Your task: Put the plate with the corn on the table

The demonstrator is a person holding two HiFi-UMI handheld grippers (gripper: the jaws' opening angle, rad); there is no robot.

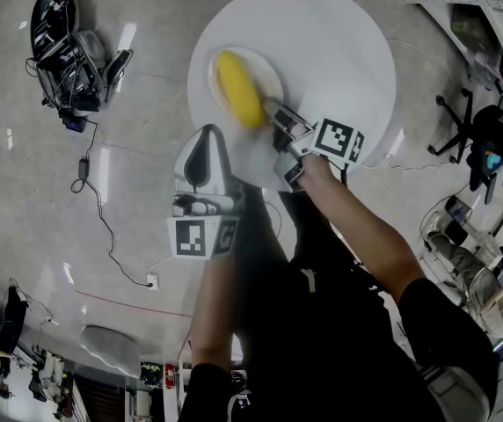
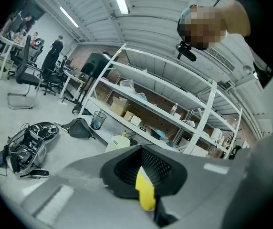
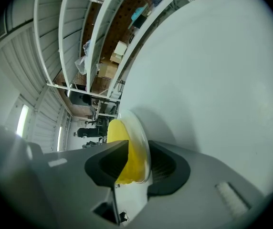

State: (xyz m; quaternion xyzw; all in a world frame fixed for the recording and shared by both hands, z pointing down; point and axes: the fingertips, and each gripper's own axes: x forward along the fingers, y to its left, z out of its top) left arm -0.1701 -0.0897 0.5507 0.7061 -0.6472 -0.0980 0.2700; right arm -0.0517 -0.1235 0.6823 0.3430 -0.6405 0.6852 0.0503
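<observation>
Our right claw (image 1: 273,112) stands apart, seemingly loose, around the plate (image 1: 266,69) holding corn (image 1: 240,89) on the bench (image 1: 339,51); our left claw (image 1: 205,139) is closed.

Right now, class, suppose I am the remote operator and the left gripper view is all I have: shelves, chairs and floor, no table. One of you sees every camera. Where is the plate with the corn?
Observer: The plate lies flat on the round white table, on its left part as the head view shows it.
Operator: Is the corn on the plate?
Observer: Yes, the corn lies lengthwise across the middle of it.
Operator: And the other gripper?
Observer: The right gripper has the plate's near rim between its jaws. They stand apart, and the pads do not look pressed on it.
</observation>
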